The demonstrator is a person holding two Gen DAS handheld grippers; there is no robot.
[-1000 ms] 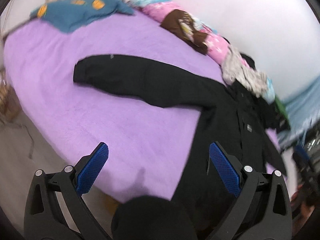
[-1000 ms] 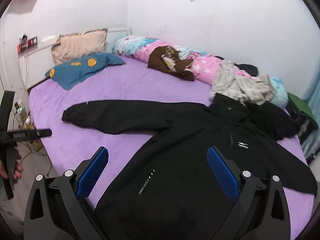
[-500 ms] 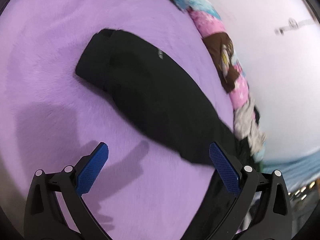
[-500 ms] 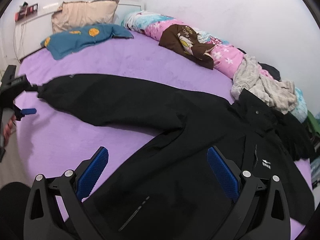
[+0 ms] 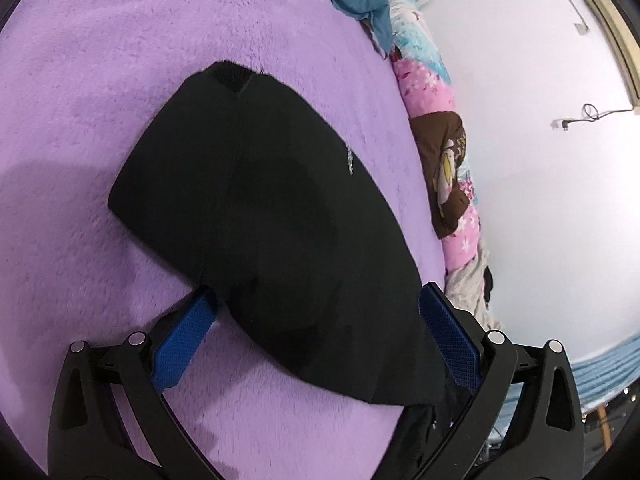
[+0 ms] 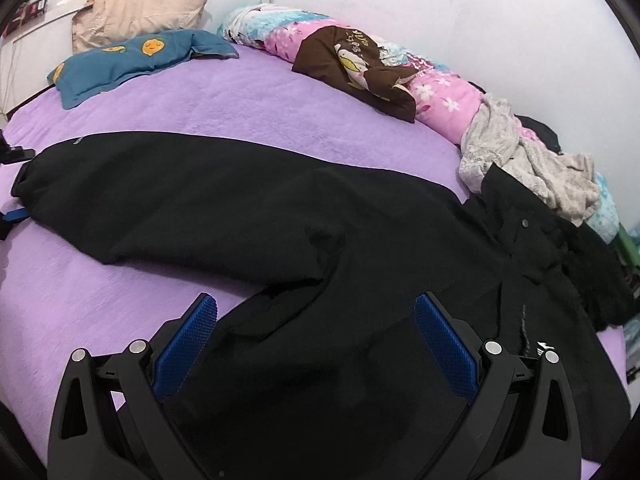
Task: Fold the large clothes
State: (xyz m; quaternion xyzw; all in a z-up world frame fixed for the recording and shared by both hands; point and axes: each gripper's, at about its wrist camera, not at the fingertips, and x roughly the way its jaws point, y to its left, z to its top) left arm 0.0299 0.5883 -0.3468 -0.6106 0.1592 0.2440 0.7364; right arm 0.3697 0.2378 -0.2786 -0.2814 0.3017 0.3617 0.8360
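The left gripper [image 5: 318, 330], its blue ribbed pads spread wide, hovers low over the cuff end of a large black fleece jacket [image 6: 320, 264], one pad on each side of the sleeve [image 5: 256, 216] and neither pressing it. The sleeve lies flat and broad across the purple plush bed cover [image 5: 80, 80], its cuff opening turned away from the camera and a small pale logo stitched near one edge.

The right gripper [image 6: 316, 332], likewise released and holding nothing, hangs above the jacket's body near the armpit, where the cloth bunches into a soft crease. From this view the jacket lies spread on the bed, its long sleeve stretched out to the left, its collar and snap buttons to the right, a small white brand mark showing near the right pad. At the far left edge of the frame a sliver of the left gripper [image 6: 12, 184] is in view at the sleeve's cuff.

Beyond the jacket, a teal pillow with yellow lemon prints [image 6: 136, 60] and a beige pillow [image 6: 140, 10] rest at the head of the bed. Along the white wall [image 6: 440, 8] runs a rolled pink and blue floral quilt [image 6: 444, 96], with a brown printed garment [image 6: 352, 68] and a crumpled grey fuzzy garment [image 6: 520, 160] draped over it.
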